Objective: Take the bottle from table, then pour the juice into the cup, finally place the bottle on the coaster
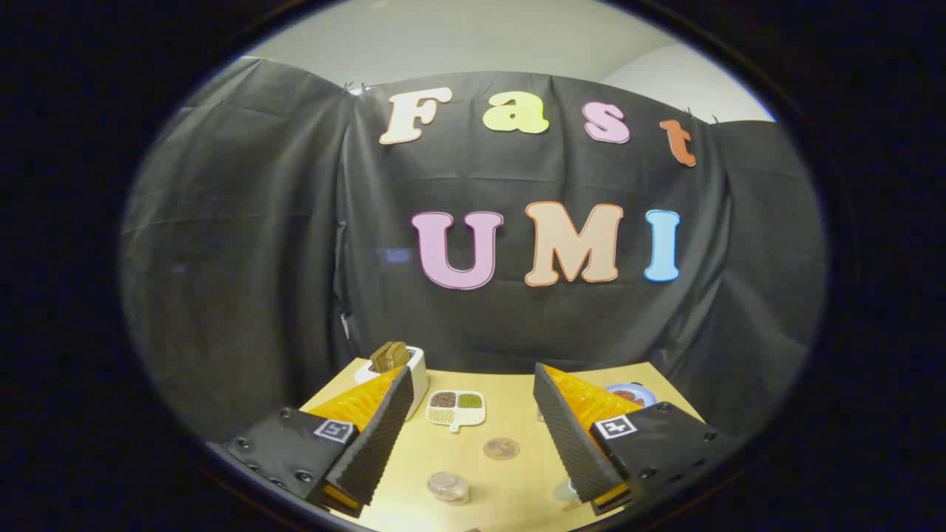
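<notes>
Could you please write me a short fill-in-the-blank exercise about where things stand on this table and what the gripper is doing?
1. The gripper has its fingers spread ____, holding nothing.
2. The divided dish on the table has ____ compartments.
3. The round coaster lies ____ the two fingers.
4. The white toaster stands at the table's ____ edge, by the booth wall.

Missing words: open; three; between; far

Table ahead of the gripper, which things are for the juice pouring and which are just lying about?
For the job: clear container, likely the bottle, with the coaster just beyond it; a clear thing beside one finger, perhaps the cup; gripper, fingers open, holding nothing.
Lying about: toaster, divided dish of grains, blue plate.
</notes>
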Action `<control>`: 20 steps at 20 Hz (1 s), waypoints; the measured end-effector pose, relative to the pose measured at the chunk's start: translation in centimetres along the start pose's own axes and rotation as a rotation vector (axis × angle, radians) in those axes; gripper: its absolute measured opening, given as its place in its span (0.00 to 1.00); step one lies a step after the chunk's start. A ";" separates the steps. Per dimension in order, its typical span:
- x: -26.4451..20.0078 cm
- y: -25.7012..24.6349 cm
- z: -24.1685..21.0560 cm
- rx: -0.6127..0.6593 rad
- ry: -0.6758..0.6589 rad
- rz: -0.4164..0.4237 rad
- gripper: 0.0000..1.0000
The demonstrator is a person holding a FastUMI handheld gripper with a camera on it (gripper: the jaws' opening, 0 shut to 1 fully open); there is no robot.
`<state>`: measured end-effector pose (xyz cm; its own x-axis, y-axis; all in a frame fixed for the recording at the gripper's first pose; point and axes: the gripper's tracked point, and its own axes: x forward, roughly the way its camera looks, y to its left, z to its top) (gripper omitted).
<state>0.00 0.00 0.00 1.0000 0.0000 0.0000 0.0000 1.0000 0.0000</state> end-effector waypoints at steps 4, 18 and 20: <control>-1.0 -0.7 -0.8 0.011 0.008 -0.016 1.00; -6.6 -0.2 -9.9 -0.016 0.105 -0.051 1.00; -7.0 0.6 -11.2 -0.020 0.129 -0.068 1.00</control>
<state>-7.02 0.59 -11.17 0.9893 -0.0695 -0.1280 0.0669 0.9975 -0.0241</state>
